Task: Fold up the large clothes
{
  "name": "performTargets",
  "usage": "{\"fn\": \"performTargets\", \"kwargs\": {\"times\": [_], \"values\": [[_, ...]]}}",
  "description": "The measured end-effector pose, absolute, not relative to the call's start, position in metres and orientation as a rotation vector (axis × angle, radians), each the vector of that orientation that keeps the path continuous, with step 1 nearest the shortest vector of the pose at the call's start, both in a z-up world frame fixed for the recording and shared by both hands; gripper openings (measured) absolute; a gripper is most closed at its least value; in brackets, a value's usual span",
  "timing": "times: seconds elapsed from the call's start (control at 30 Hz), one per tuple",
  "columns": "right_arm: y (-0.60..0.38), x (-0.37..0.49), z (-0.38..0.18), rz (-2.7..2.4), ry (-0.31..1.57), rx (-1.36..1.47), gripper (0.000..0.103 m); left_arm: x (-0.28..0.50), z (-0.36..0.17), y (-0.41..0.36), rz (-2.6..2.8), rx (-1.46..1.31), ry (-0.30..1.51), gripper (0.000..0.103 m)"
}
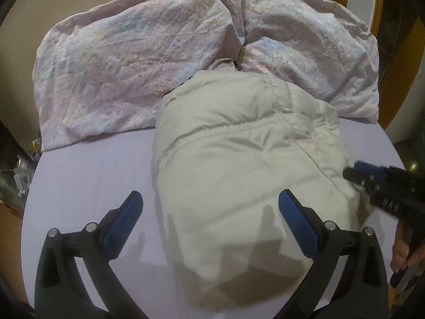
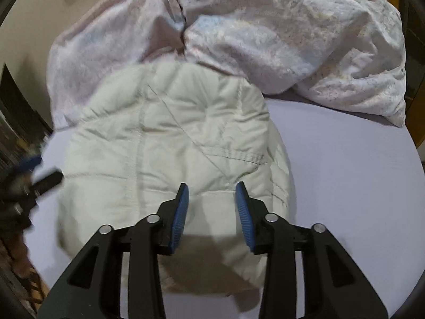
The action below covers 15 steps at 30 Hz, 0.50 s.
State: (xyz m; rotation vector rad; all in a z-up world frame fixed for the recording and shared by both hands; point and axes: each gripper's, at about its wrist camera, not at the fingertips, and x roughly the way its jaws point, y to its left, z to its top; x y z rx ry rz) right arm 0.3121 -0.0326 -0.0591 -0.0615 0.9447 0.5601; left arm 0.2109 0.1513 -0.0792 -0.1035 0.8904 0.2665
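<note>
A cream puffy quilted jacket (image 1: 239, 159) lies folded into a bundle on the lavender bed sheet (image 1: 93, 186); it also shows in the right wrist view (image 2: 172, 138). My left gripper (image 1: 209, 199) is wide open and empty above the jacket's near left edge. My right gripper (image 2: 212, 188) is open and empty, hovering over the jacket's near right part. The right gripper also shows in the left wrist view (image 1: 356, 170) at the jacket's right side. The left gripper shows blurred at the left edge of the right wrist view (image 2: 39, 170).
A crumpled pastel patterned duvet (image 1: 132, 58) is heaped across the back of the bed, touching the jacket's far end; it also shows in the right wrist view (image 2: 292, 34). A wooden door frame (image 1: 398, 53) stands at the right. Clutter (image 1: 18, 170) lies beside the bed's left edge.
</note>
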Motion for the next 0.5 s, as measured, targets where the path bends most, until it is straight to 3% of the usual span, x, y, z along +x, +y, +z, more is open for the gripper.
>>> {"fn": "performTargets", "kwargs": {"times": [0.03,0.07,0.1,0.2,0.5], "values": [[-0.036,0.306,-0.049,0.565,0.935,-0.034,0.064,0.203,-0.075,0.15,0.265,-0.117,0.896,0.101],[-0.039,0.3,-0.044,0.57,0.933,-0.023,0.081,0.196,-0.073,0.148,0.265,-0.126,0.902,0.101],[-0.04,0.291,-0.037,0.59,0.928,-0.019,0.085,0.189,-0.07,0.147,0.27,-0.134,0.907,0.101],[-0.044,0.262,-0.023,0.611,0.927,-0.06,0.092,0.168,-0.066,0.142,0.282,-0.152,0.916,0.101],[-0.074,0.205,-0.024,0.573,1.078,-0.018,0.093,0.12,-0.062,0.124,0.267,-0.163,0.943,0.101]]}}
